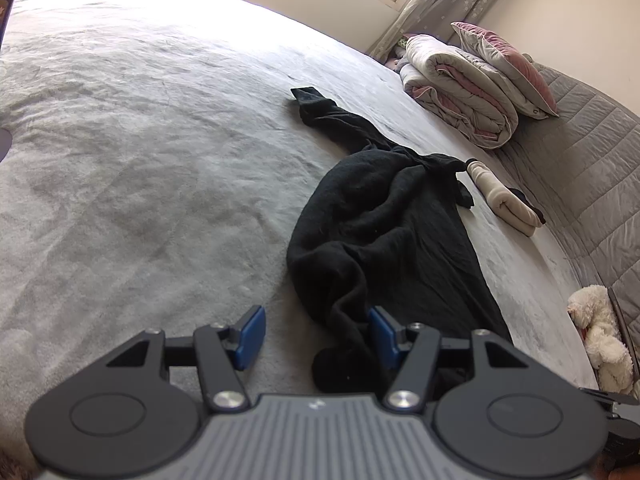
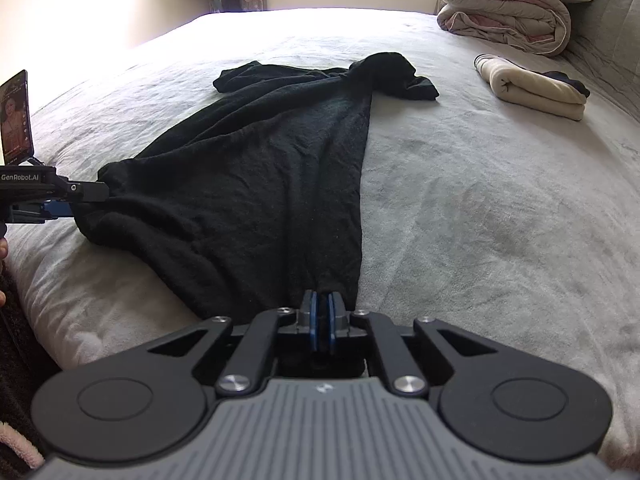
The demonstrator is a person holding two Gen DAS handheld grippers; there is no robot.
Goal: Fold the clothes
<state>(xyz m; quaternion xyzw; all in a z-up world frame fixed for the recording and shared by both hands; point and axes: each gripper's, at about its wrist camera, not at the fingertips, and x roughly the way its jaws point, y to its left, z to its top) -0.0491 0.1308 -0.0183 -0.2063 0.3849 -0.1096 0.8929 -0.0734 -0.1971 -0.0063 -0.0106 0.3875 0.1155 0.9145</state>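
So the right gripper (image 2: pixel 321 312) is angled down at the near edge of the bed (image 2: pixel 480 208), jaws pressed together and pinching the near hem corner of the black garment (image 2: pixel 260 168); how much cloth sits between the blue pads is hidden. The left gripper (image 1: pixel 316 330) tilts down too, jaws spread, with a bunched fold of the same garment lying against its right pad, not clamped. In the right wrist view only its tip pokes in from the left. The garment is soft, wrinkly knit, fanning out toward the far side on a fuzzy grey blanket. A rolled cream cloth (image 2: pixel 532 88) lies far right.
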